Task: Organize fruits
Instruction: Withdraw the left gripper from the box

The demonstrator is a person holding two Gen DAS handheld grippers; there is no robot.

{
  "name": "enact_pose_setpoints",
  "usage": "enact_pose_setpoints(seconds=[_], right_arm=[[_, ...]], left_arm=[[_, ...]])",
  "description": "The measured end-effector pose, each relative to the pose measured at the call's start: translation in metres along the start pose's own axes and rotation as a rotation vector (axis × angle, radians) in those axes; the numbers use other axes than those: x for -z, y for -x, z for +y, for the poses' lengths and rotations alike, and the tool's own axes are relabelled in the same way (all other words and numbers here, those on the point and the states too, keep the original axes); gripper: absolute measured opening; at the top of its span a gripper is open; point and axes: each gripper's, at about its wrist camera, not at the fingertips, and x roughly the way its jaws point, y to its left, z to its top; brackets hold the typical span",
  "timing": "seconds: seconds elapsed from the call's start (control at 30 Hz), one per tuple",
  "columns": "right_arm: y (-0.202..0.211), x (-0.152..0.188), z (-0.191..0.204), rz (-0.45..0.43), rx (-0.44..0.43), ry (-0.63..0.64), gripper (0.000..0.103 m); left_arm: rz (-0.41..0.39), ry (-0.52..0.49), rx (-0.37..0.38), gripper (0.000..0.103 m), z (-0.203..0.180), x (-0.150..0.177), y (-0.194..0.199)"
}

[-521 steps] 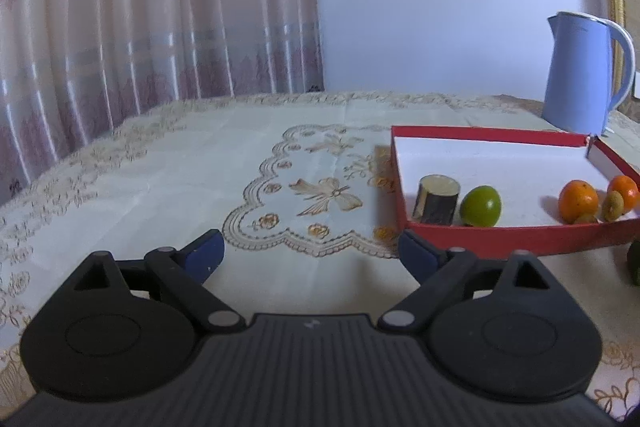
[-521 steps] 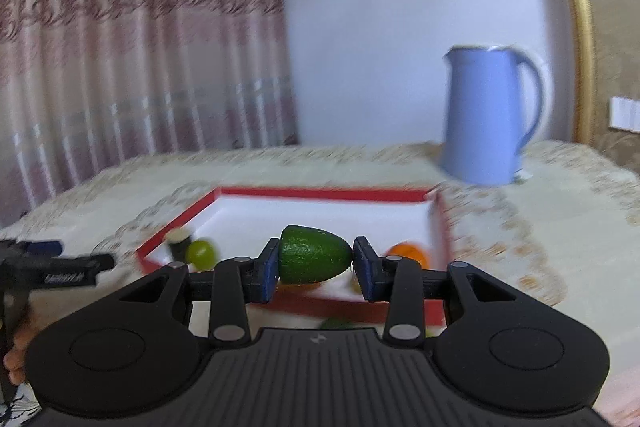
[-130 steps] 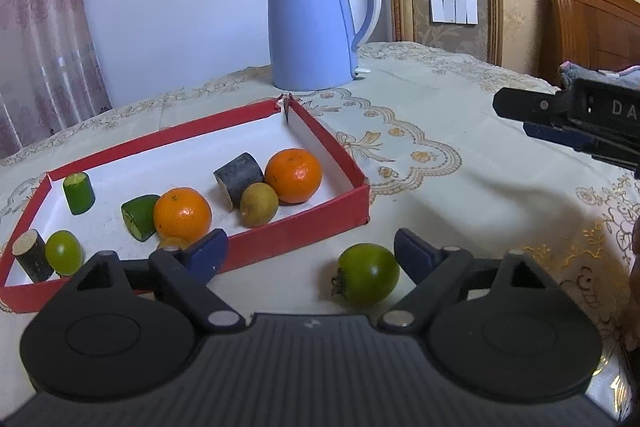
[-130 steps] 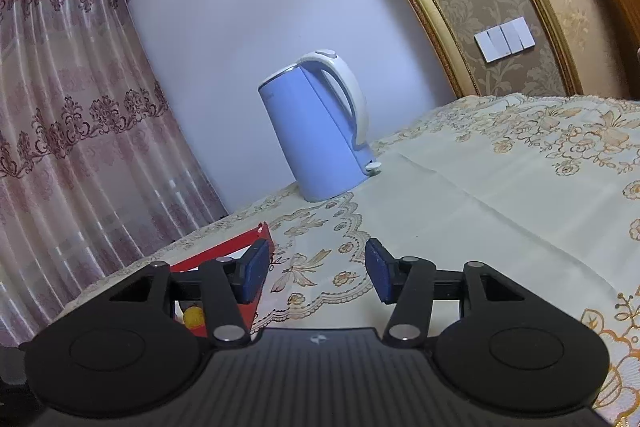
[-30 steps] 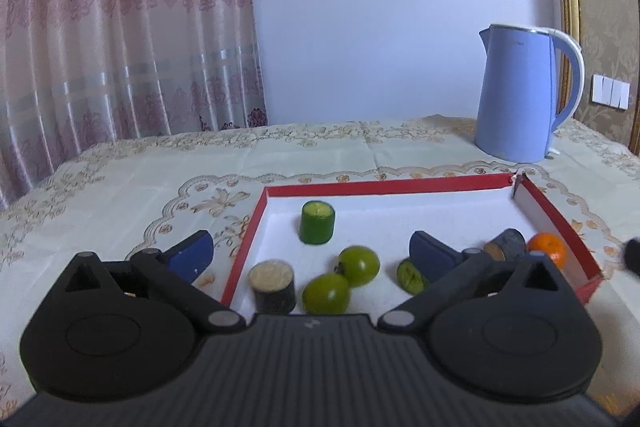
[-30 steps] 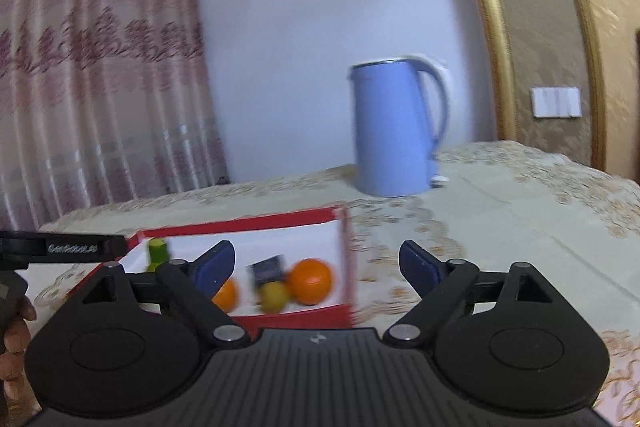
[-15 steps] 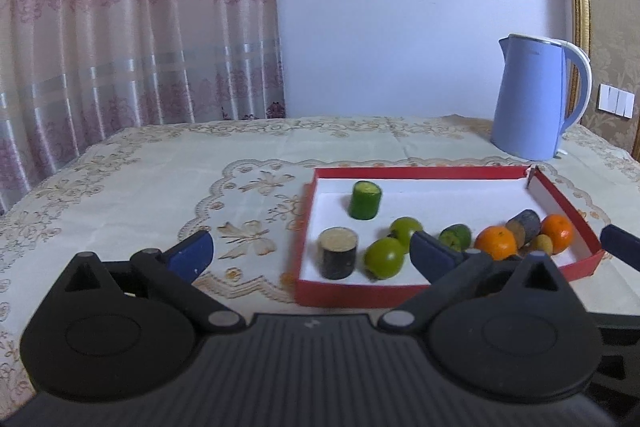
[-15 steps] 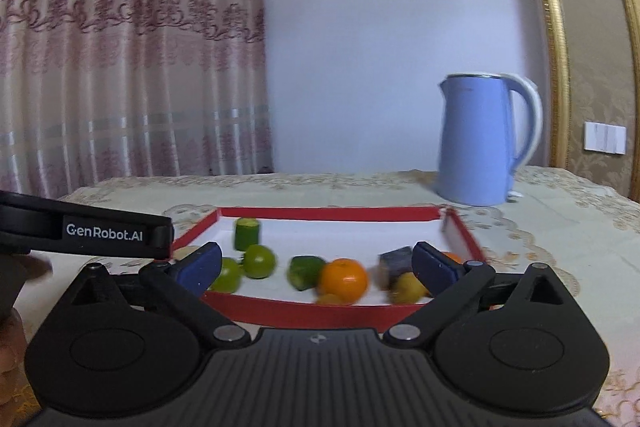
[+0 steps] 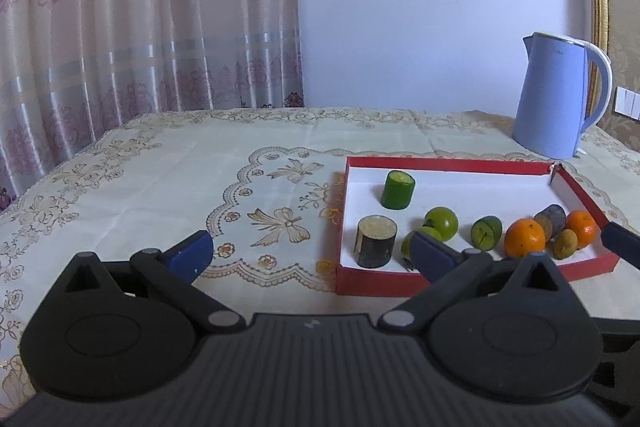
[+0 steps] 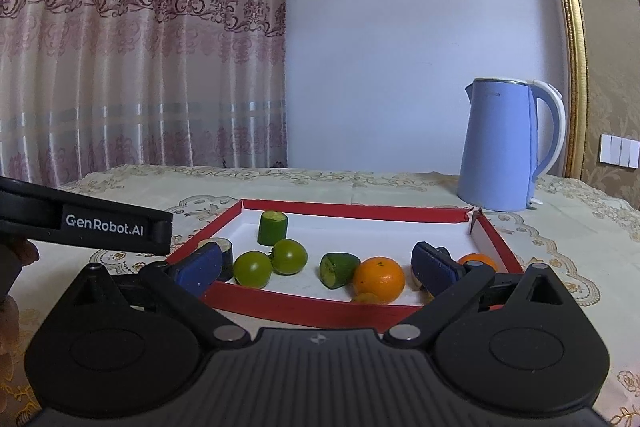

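Observation:
A red tray [image 9: 440, 163] with a white floor holds all the fruit. In the left wrist view it sits right of centre with a green cylinder [image 9: 398, 190], a dark cylinder [image 9: 375, 241], a green tomato [image 9: 441, 223], a green cut piece [image 9: 486, 233] and two oranges [image 9: 525, 238]. My left gripper [image 9: 310, 255] is open and empty, near the tray's front left corner. My right gripper [image 10: 316, 269] is open and empty, in front of the tray's near rim [image 10: 300, 301]. Two green tomatoes [image 10: 252, 269] and an orange [image 10: 379, 279] lie just beyond it.
A blue kettle [image 9: 554, 99] [image 10: 506, 147] stands behind the tray's far right corner. A patterned cream tablecloth [image 9: 200, 187] covers the table, with curtains behind. The left gripper's black body [image 10: 88, 225] and a hand [image 10: 12, 267] sit at the left edge of the right wrist view.
The left gripper drew back and to the left, so the tray slid to the right in its view. The right gripper swung round to face the tray's front, and its jaws widened.

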Motion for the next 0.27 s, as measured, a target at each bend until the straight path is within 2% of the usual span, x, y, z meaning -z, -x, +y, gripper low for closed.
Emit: enact_pose_setpoints(seconds=[0.27], right_arm=[[-0.0014,0.0002,0.0031,0.003,-0.013,0.008,0.102]], left_arm=[[-0.001,0.005,-0.002,0.103,0.0023,-0.0006,-0.0014]])
